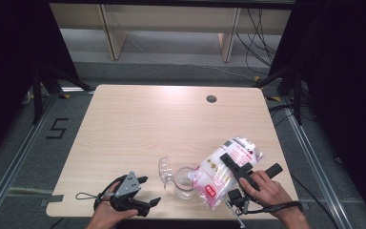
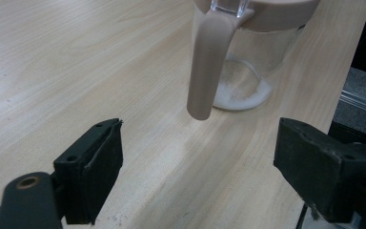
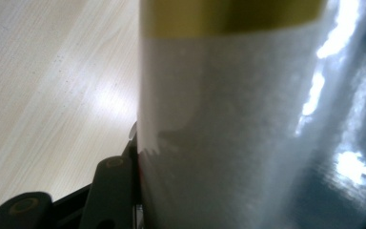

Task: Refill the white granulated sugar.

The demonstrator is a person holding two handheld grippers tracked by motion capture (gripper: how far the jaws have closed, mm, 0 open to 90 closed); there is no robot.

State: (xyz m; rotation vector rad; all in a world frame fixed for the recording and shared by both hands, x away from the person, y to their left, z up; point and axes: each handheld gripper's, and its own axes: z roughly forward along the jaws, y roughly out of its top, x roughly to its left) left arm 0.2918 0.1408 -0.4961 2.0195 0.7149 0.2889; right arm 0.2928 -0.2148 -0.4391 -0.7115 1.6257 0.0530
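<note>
2 tongs are working near the front edge of the surface (image 1: 138, 114), and the step in hand seems to be the pouring of white grains from a bag (image 1: 225, 171) into a clear pitcher (image 1: 185, 182). The right tongs (image 1: 232, 167) are grasping the bag, which is lying tilted just to the right of the pitcher, with its lower end at the pitcher's mouth. The left tongs (image 1: 147, 191) are released and holding nothing; they are resting left of the pitcher, with their jaws pointing toward its beige handle (image 2: 206, 67). The bag is transparent and glossy, with a white and red label, and is looking still rather full. The pitcher is standing upright with its lid open to the left, and 1 thin white layer is covering its bottom. I judge that the next move is calling for more tilt of the bag, while the left tongs may need to steady the handle.
</note>
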